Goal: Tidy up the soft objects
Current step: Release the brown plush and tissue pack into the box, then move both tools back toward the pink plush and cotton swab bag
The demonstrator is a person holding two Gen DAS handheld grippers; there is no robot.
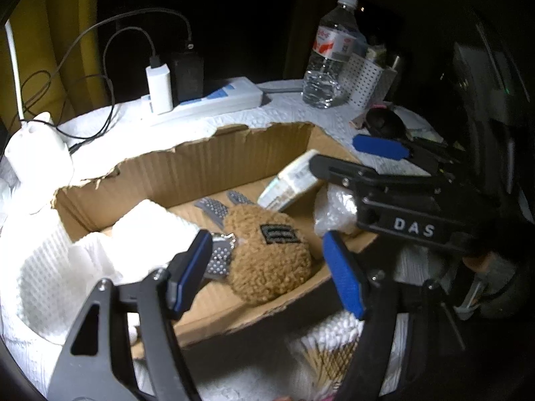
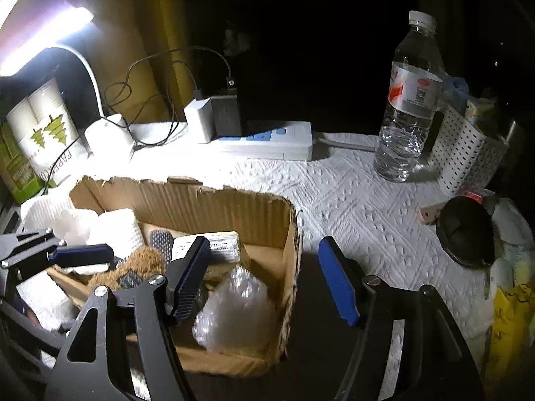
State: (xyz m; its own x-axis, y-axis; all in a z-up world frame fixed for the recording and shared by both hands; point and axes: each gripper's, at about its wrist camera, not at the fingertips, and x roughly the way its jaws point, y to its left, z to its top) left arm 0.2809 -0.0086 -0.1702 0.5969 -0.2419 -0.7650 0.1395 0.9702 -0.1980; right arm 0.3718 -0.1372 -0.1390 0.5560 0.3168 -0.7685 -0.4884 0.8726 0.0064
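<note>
box [image 1: 187,173] wall hides glove [image 1: 217,254] base | both tongs gaping

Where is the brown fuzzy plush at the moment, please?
The brown fuzzy plush lies inside the cardboard box, centre of the left wrist view, on the grey dotted gloves beside the white foam.

A desk [image 2: 351,200] under white embossed paper fills mid-frame. Directly on it: a torn cardboard box [image 2: 234,207] lower left, a white power strip [image 2: 267,142] upper centre, a water bottle [image 2: 406,107] and perforated white basket [image 2: 464,157] at right.
</note>
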